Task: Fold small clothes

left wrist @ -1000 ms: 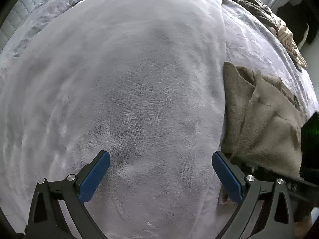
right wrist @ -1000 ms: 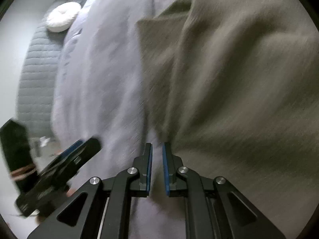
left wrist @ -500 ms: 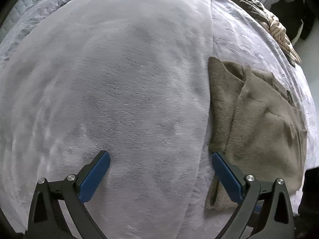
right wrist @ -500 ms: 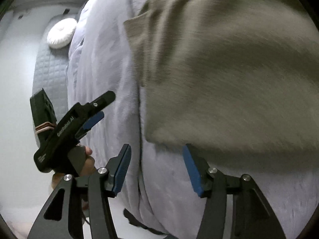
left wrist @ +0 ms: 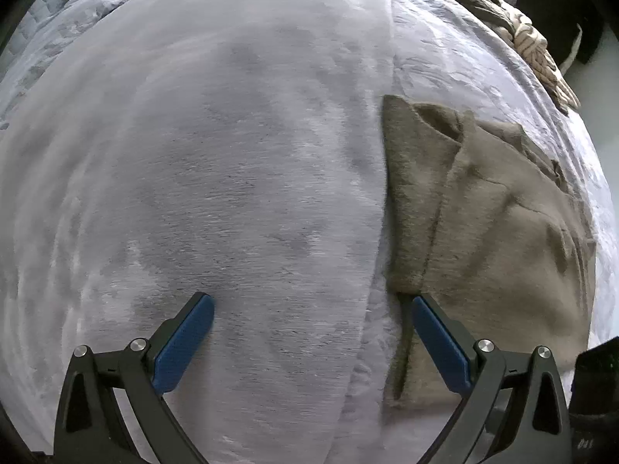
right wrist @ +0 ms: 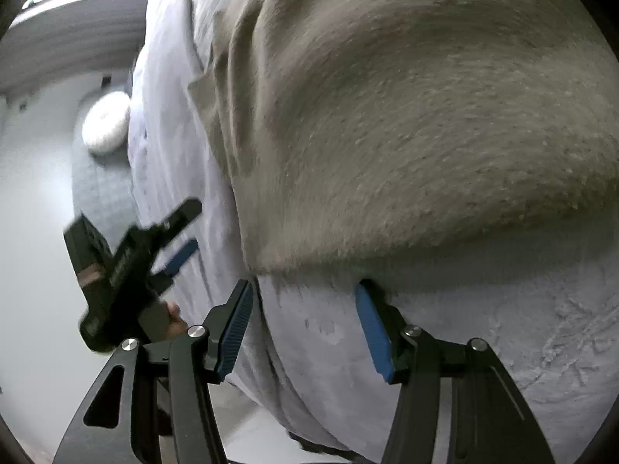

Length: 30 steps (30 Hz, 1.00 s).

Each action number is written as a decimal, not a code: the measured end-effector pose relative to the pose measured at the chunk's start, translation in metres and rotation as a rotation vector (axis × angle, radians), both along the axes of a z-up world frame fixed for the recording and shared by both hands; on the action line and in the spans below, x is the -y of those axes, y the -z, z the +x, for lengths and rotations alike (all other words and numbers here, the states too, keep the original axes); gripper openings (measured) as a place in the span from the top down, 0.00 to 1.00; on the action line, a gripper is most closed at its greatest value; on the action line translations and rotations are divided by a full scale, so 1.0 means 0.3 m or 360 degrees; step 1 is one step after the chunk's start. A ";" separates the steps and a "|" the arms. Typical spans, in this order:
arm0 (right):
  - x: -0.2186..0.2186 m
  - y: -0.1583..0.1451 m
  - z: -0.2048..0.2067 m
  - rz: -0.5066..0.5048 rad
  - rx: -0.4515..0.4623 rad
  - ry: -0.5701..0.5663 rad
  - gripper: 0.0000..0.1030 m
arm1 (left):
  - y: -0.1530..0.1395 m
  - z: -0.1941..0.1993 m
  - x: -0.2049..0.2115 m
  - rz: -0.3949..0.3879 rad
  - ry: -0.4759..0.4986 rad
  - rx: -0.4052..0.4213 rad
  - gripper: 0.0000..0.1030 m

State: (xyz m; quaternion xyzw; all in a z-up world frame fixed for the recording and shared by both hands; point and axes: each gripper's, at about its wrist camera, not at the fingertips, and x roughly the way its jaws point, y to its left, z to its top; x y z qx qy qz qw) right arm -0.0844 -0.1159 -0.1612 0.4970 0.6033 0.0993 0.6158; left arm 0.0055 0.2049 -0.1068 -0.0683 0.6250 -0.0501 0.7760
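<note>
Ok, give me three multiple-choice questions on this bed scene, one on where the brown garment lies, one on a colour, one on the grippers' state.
1. Where does the brown garment lie, in the left wrist view?
A. right of the grey fleece blanket
B. on the floor
C. under the white pillow

2. What colour are the finger pads?
A. red
B. blue
C. yellow

3. How are the left gripper and right gripper?
A. both shut
B. both open, empty
C. both gripping cloth

Answers: A, it lies beside the blanket's right edge; B, blue pads show; B, the jaws are spread with nothing held.

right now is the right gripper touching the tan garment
Cannot tell. In the right wrist view the right gripper is open at the tan garment hem, with its fingertips right at the edge, but blur hides whether they meet.
</note>
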 end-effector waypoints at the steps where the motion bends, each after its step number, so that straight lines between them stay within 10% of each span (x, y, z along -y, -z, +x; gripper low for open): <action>1: 0.007 0.005 -0.003 0.0015 0.0006 0.0037 0.42 | 0.000 0.001 0.005 -0.0009 0.0006 0.0002 0.01; 16: 0.039 0.132 -0.014 0.0394 0.0050 0.0541 0.42 | 0.020 0.043 0.074 -0.0576 0.0021 -0.0112 0.01; 20: 0.036 0.160 -0.016 0.0502 0.0038 0.0619 0.90 | 0.038 0.068 0.093 -0.0756 -0.0012 -0.0182 0.01; 30: 0.064 0.028 0.048 0.0596 0.0320 0.0469 0.91 | 0.095 0.144 0.209 -0.0984 0.0097 -0.0319 0.01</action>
